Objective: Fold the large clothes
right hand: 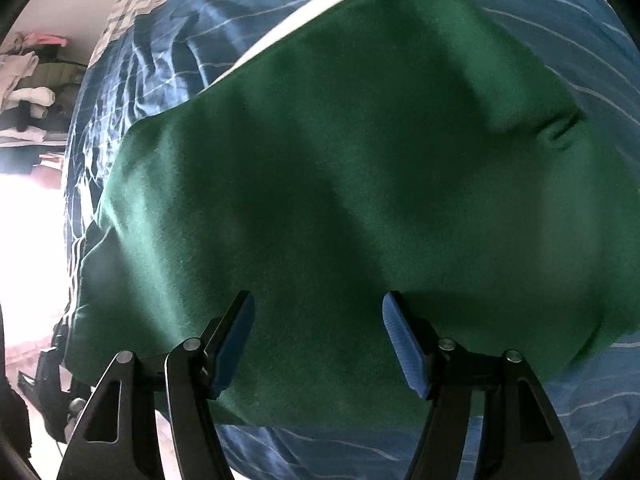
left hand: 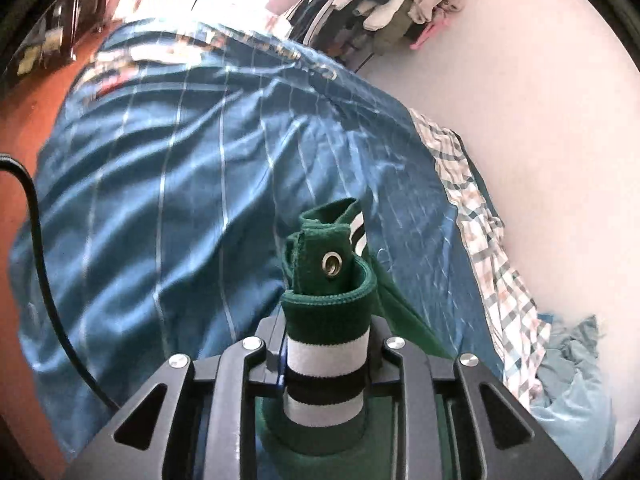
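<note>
While left gripper (left hand: 326, 364) jaws clamp the dark green fleece garment's (right hand: 340, 168) striped elastic waistband (left hand: 326, 356), right gripper (right hand: 318, 344), jaws wide, should pinch the near hem, keeping fabric taut over the blue striped bedsheet (left hand: 160, 184).

Both fisheye views curve hard at the edges, with black corners around the circular picture. In the left wrist view, daylight blows out the top centre to white, and the blue striped bedspread (left hand: 180, 184) shows glare and motion blur. In the right wrist view, a white glare burns out the left edge, while the green garment (right hand: 360, 184) carries soft, dim shadows and grain.
</note>
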A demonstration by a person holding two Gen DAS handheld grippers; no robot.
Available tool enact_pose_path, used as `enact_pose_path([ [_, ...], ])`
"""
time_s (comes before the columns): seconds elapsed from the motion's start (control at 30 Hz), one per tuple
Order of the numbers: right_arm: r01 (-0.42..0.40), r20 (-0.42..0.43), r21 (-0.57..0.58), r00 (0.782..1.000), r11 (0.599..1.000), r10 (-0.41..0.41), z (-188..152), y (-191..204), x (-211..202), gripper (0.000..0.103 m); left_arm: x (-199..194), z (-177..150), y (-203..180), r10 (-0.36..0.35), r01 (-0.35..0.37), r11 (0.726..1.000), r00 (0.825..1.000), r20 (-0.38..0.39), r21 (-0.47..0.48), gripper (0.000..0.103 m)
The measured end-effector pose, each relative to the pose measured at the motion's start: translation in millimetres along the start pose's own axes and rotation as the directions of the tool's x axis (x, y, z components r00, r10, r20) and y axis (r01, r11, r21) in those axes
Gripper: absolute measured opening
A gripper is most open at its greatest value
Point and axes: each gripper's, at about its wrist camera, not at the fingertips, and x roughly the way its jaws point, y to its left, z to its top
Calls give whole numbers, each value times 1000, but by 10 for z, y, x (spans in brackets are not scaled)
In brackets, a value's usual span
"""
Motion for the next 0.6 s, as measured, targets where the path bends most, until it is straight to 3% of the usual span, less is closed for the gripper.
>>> enact_pose_path([
  [0.07, 0, -6, 14, 1000, 1000, 0, -3, -42, -13, 68, 258, -44, 259, 17, -20, 998, 999, -42, -60, 29],
  [0.13, 3, -12, 25, 1000, 1000, -3, -8, -96, -27, 68, 433, -124, 464, 43, -52, 993, 996, -83, -108, 44],
  [0.27, 7, -18, 45, 1000, 999, -6, -17, -218, -36, 68, 622, -182, 524, 67, -80, 991, 991, -115, -110, 46],
  [0.3, 9, -18, 50, 1000, 999, -9, -21, -248, -28, 68, 604, -182, 437, 121, -129, 989, 986, -113, -70, 41],
  [0.33, 9, -17, 59, 1000, 998, -8, -24, -277, -18, 68, 535, -179, 310, 142, -145, 989, 985, -103, -26, 25],
  [0.43, 0, -13, 76, 1000, 997, 1, -35, -284, -3, 68, 417, -64, 53, 167, -162, 984, 983, -72, 78, 21],
  [0.6, -60, 10, 94, 998, 994, 59, -87, -203, -105, 68, -37, 369, -439, 111, -118, 967, 993, 45, 228, 20],
])
